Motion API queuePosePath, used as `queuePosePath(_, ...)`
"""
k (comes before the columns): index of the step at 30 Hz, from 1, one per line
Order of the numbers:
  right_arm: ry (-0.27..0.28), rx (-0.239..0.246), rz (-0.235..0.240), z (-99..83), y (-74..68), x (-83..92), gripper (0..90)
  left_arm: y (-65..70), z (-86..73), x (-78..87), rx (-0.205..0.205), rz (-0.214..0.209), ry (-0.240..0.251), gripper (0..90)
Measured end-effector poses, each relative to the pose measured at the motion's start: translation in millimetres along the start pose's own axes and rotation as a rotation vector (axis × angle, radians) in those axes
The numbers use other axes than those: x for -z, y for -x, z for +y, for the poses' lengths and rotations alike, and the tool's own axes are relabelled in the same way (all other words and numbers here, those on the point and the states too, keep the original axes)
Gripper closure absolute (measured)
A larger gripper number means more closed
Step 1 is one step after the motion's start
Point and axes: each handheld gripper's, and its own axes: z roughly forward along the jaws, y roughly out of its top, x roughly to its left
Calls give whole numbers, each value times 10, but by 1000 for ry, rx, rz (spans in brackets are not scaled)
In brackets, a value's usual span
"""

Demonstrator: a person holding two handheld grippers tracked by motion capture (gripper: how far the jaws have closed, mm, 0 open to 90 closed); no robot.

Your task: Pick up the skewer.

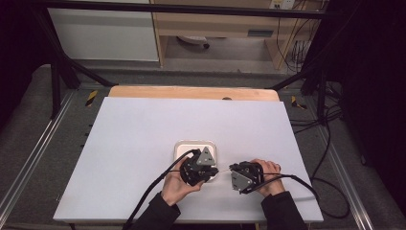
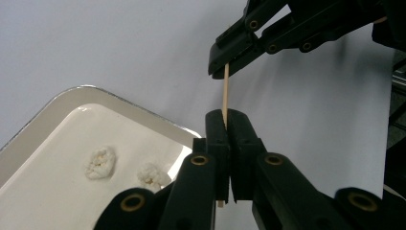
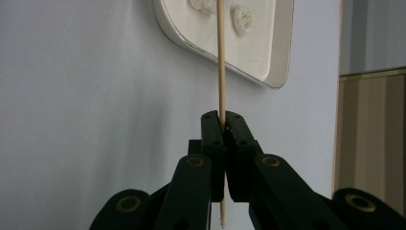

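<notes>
High view, left to right: left gripper [image 1: 212,168], beside the white tray [image 1: 180,147] holding two pale lumps [image 2: 100,162], clamps one end of a thin wooden skewer [image 2: 225,91]; right gripper [image 1: 230,168] pinches the other end above the table [image 1: 134,129].

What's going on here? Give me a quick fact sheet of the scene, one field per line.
Surface: white table
Held item: thin wooden stick, gripped at both ends
Left gripper: shut on the stick
Right gripper: shut on the stick
Dish: white tray with rounded corners, beside the grippers
On the tray: two small white lumps, possibly food, lying apart
Operator: a person, one gripper in each hand
</notes>
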Motion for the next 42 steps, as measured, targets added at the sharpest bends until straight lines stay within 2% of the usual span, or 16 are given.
queuePosePath(4, -13, 7, 1, -2, -8, -1, 889, -29, 4, 19, -3, 14, -23, 801)
queuePosePath(9, -32, 22, -2, -7, 1, 0, 889, -62, 48, 10, -26, 21, -102, 675)
queuePosePath(12, -48, 40, -1, -3, 6, -3, 888, -72, 81, -14, -41, 18, -135, 645)
queuePosePath(17, -55, 53, 3, 3, 8, -3, 889, -66, 137, -94, -82, 10, -229, 625)
queuePosePath(22, -56, 67, 2, 12, 10, -3, 888, -44, 204, -158, -114, 9, -284, 664)
queuePosePath(28, -69, 81, 5, 29, 5, -7, 888, -5, 249, -205, -138, 1, -305, 770)
queuePosePath(36, -68, 100, 2, 58, 11, 1, 888, 21, 252, -268, -143, -8, -327, 873)
queuePosePath(42, -66, 112, -1, 71, 10, 8, 888, 38, 254, -284, -156, 12, -344, 883)
